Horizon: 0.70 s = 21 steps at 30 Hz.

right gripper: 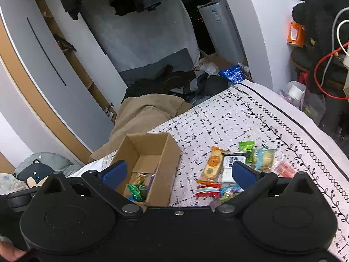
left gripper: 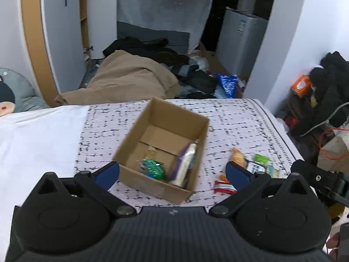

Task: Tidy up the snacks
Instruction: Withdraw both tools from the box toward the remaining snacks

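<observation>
While both my hand-held grippers, left [left gripper: 172,172] and right [right gripper: 177,172], gape wide and empty, the cardboard box [right gripper: 162,152] holds packets; loose snacks [right gripper: 229,170] lie at its three o'clock on the bed [right gripper: 272,131]

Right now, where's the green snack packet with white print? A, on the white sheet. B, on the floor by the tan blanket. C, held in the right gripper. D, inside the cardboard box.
D: the green packet lies on the floor of the open box, beside a purple pack.

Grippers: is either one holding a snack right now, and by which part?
Neither. The left gripper and right gripper are both open with nothing between the pads.
</observation>
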Available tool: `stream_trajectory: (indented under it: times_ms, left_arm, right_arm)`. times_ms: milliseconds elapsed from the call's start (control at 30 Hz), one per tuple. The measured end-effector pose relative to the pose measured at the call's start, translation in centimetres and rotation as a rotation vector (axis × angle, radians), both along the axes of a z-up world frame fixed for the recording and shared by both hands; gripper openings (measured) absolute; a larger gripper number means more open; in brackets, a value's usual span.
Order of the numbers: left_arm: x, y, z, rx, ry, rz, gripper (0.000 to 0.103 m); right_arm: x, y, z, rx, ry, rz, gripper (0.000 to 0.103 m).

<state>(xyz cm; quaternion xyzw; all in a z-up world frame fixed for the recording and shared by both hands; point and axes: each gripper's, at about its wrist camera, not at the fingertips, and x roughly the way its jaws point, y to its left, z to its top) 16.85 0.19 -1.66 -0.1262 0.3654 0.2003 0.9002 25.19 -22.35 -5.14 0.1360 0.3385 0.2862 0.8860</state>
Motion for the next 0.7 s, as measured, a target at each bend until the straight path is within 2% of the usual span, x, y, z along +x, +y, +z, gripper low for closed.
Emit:
stream_trajectory:
  times_ms: [433, 700]
  left_arm:
    - [0.8, -3.0, -1.1, -0.016, 0.004, -0.024, 0.103]
    - [2.4, -4.4, -3.0, -0.042, 0.031, -0.050, 0.103]
  right_arm:
    - [1.9, -5.4, -3.3, 0.035, 0.112, -0.103, 0.103]
    - [2.9, -7.9, -3.4, 0.077, 0.126, -0.164, 0.103]
